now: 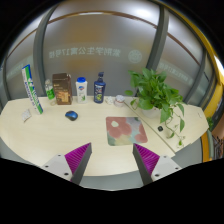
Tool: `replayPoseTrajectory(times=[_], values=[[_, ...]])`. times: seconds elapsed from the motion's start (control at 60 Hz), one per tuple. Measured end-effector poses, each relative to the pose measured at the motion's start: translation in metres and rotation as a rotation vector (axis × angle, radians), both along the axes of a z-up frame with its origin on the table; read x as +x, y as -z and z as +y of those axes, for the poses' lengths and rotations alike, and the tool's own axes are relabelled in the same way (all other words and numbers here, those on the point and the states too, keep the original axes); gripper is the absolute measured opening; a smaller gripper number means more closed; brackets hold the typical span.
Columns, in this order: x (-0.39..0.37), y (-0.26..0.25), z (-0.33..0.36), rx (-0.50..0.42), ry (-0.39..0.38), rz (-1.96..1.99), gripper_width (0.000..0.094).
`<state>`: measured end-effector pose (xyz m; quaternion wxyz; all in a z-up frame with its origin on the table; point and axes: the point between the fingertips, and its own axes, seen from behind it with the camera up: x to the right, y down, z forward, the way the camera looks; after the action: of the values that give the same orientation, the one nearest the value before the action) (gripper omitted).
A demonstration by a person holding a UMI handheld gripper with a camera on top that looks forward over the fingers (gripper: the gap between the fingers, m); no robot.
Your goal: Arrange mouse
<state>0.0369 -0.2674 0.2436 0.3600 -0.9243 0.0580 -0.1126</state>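
Your gripper (111, 160) hovers above the near edge of the pale desk (40, 135), its 2 purple-padded fingers (77, 158) spread apart and grasping nothing, with the task seemingly not begun. The small dark mouse (71, 115) sits alone on the bare desktop at about 10 o'clock from the fingers, well apart from the patterned mouse pad (127, 129) at roughly 12 o'clock; a potted plant (156, 94) stands at 2 o'clock and 3 or so bottles and boxes (80, 89) line the far edge at 11. Everything appears left to do: reaching, gripping the mouse, and, by best judgement, setting it on the pad.
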Motion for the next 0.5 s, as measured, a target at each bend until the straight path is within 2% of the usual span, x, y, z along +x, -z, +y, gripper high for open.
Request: replayPoseTrajectory(times=[0.15, 0.333, 0.417, 0.5], values=[[-0.005, 0.03, -0.009, -0.002, 0.045, 0.004, 0.0852], [-0.025, 0.098, -0.018, 0.011, 0.078, -0.005, 0.0853], [-0.048, 0.126, -0.011, 0.018, 0.066, 0.023, 0.0854], [-0.076, 0.152, 0.009, 0.033, 0.022, 0.06, 0.0853]])
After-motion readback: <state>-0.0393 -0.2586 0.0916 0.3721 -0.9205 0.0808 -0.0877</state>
